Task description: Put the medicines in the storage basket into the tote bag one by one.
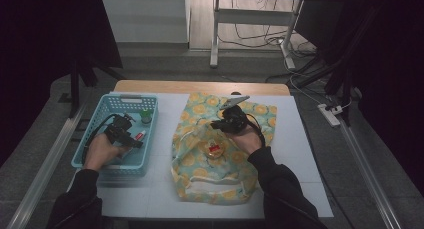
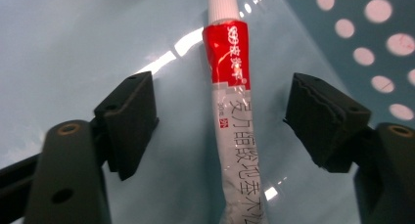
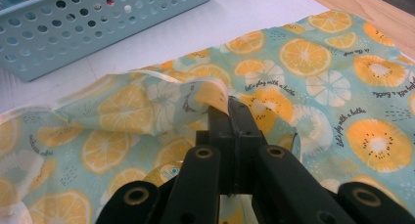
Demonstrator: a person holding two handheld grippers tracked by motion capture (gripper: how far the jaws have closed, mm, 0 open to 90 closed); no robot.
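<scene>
- Inside the light blue basket (image 1: 116, 165), the perforated walls fence the left gripper (image 1: 126, 134) on all four sides; the way in and out is from above.
- A green-capped bottle (image 1: 145, 116) stands near the basket's far right corner, just beyond that gripper.
- The red-and-white tube (image 2: 234, 116) lies on the basket floor between the jaws, bare floor on both sides of it.
- A strip of bare white table (image 1: 165, 139) separates the basket from the lemon-print bag (image 1: 250, 181).
- The right gripper (image 3: 229, 106) pinches a raised fold of the bag.
- The table's right edge and near right corner lie bare.
</scene>
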